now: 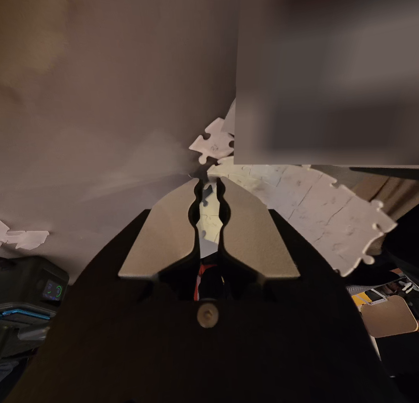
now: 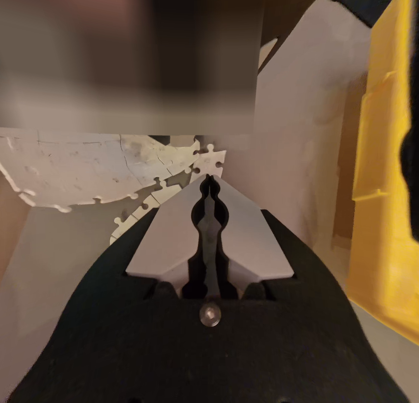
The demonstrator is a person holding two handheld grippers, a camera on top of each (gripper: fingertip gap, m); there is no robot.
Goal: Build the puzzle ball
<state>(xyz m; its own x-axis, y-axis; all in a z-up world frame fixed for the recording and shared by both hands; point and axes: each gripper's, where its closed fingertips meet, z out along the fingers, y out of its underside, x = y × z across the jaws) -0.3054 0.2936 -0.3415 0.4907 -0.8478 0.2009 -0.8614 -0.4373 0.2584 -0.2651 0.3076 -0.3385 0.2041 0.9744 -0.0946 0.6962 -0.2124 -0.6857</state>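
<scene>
A curved white shell of joined puzzle pieces (image 1: 317,210) runs from between my left gripper's fingers out to the right. My left gripper (image 1: 208,181) is shut on the shell's near edge, which shows in the narrow gap between the pads. A single white puzzle piece (image 1: 213,142) sits just beyond the left tips, against the shell's rim. In the right wrist view my right gripper (image 2: 209,176) is shut at the tips on that single piece (image 2: 209,163), holding it at the right edge of the shell (image 2: 79,165). A lower strip of joined pieces (image 2: 136,215) curves under the shell.
Loose white pieces (image 1: 22,237) lie on the pale table (image 2: 45,256) at the far left. A black device with a small lit screen (image 1: 52,290) stands at lower left. A yellow bin (image 2: 385,165) stands close on the right. A chair seat (image 1: 387,317) shows below right. The gap from one gripper's tips to the other's is roughly 4 centimeters.
</scene>
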